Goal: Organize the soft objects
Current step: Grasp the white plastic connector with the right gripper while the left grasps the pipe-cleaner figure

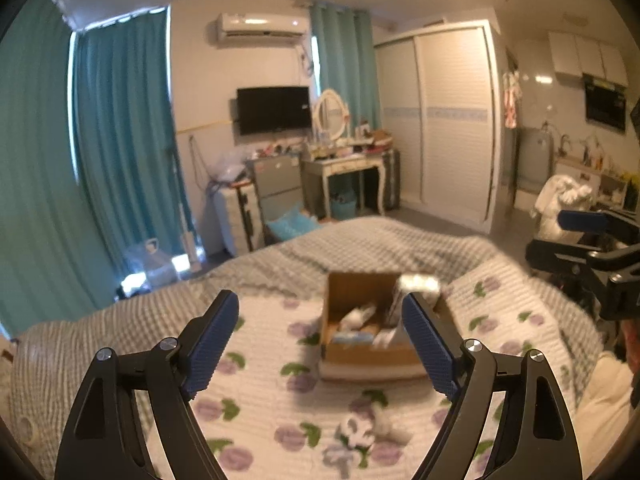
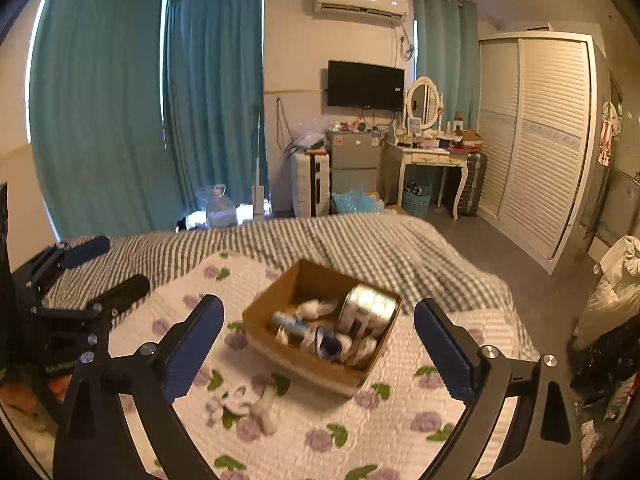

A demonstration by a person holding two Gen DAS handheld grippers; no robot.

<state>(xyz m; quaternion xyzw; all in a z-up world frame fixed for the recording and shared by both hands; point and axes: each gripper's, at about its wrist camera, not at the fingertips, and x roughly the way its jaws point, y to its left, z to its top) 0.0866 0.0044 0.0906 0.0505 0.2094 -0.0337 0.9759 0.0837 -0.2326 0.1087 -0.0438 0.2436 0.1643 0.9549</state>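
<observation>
step: reaching | my right claw (image 2: pixel 316 344) and left claw (image 1: pixel 320 340) spread, empty | next: pinch small white soft toy (image 2: pixel 244 406) below, drop into open brown cardboard box (image 2: pixel 280 354) ahead

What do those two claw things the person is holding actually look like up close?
Both look alike. The left gripper and the right gripper each have glossy black angular arms with triangular cut-outs and round silver bolts at the joints. The jaws are lined with long blue ridged rubber pads. No cables or sleeves are visible.

Background: teal curtains (image 2: pixel 120 100), wall TV (image 2: pixel 365 85), air conditioner (image 2: pixel 360 2) above it — vanity desk (image 2: pixel 430 158) beside white wardrobe (image 2: pixel 536 140).
</observation>
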